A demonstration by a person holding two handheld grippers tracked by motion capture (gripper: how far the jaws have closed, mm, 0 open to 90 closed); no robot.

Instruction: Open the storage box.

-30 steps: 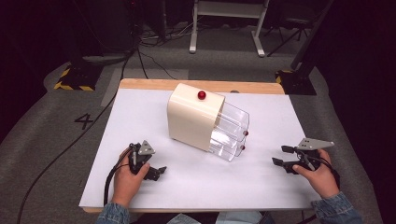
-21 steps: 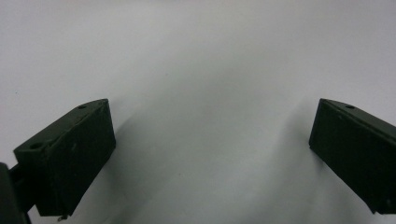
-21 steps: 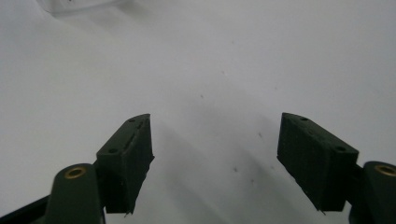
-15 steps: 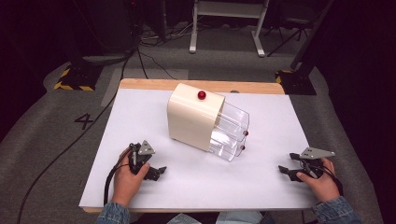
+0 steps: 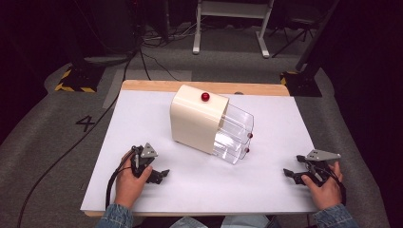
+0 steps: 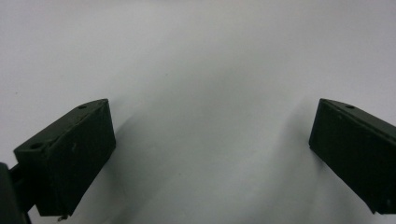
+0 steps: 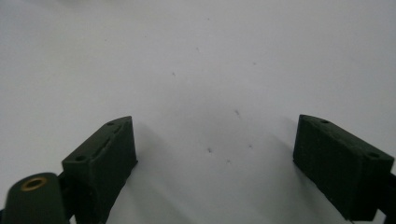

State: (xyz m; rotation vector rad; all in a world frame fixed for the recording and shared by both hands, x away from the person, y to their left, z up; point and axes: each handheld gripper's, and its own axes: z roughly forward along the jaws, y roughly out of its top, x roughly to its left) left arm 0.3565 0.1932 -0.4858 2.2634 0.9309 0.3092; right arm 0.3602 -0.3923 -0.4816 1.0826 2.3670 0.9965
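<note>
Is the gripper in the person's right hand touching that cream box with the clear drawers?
Apart. The high view shows the right gripper near the white table's edge, bare surface between it and the cream box.

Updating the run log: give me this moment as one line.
left tool: open, empty, near table | right tool: jaws just opened, empty | cream drawer box: mid-table, clear drawers out, untouched

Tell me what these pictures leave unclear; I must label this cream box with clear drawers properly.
- Cream box, high view: its far and left sides are turned away.
- Clear drawers, high view: contents too small and glary to tell.
- Dark spot on the wooden table edge, high view: too small to identify.
- Left tongs and right tongs, gripper views: jaw bases cut off by the bottom edge.
</note>
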